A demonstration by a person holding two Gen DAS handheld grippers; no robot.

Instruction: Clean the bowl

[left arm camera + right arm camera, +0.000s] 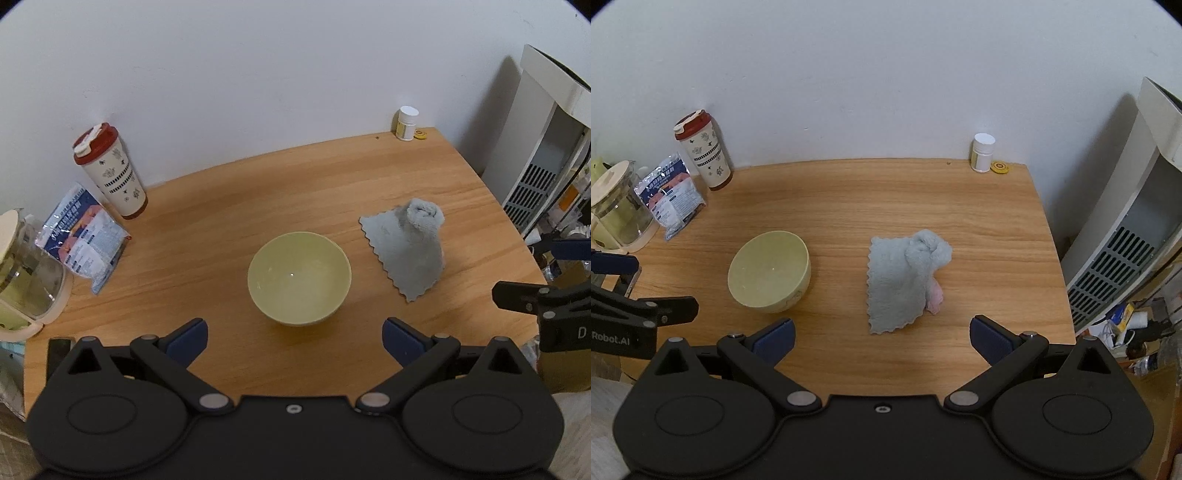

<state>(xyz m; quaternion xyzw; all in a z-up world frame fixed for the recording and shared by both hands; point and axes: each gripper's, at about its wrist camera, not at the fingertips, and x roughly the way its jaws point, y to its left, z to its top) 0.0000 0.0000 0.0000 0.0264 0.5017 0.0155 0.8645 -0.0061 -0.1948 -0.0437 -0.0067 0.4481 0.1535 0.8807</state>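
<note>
Left wrist: wooden table point(295, 177), white wall point(258, 74); both grippers spread, empty.

A bowl point(299, 277) and a cloth point(408, 245) are set mid-desk point(295, 184). A cup point(109, 170), bag point(83, 238) and small bottle point(406, 123) are kept at the back corners.

One bowl point(299, 277), one cloth point(408, 248), one tumbler point(110, 170), one packet point(83, 237), one pill bottle point(407, 123), one jug point(22, 262).

A pale green round ceramic bowl point(299, 278) is showing plain; a grey-blue scallop-edged fleece cloth point(905, 282) is baring pink beneath; the wood-grain bench point(295, 184) is glowing orange-brown.
</note>
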